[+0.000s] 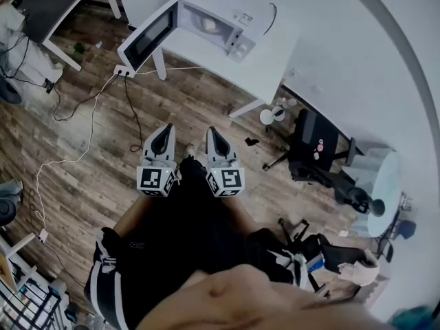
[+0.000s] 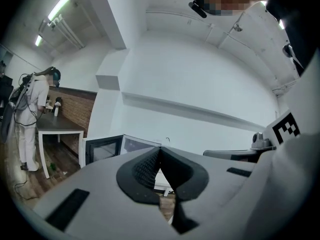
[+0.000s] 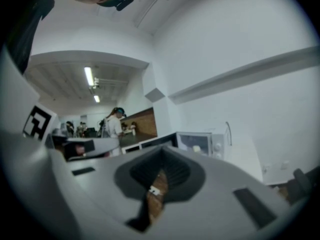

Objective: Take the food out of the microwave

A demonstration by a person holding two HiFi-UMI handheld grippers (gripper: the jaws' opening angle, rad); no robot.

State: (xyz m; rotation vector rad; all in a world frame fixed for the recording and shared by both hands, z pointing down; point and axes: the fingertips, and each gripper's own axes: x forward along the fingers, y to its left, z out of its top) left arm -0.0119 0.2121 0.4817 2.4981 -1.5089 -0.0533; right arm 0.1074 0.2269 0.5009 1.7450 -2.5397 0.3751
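White counter [image 1: 275,64] carries the microwave [image 1: 237,11], door [image 1: 141,43] open. Both closed and empty, left gripper [image 1: 168,127] and right gripper [image 1: 211,130] are well short of the microwave. The food [image 1: 206,24] is a pale round dish inside the microwave; probably light, rigid, slick — grip its near rim, keep level. Head view shows the dish's round outline; right gripper view just a pale blob — left gripper view only the door.

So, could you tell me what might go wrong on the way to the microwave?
The cable lies across the floor ahead and could trip the person. The open door juts outward, so a gripper could knock it. The left gripper and right gripper are shut and must open before reaching the food.
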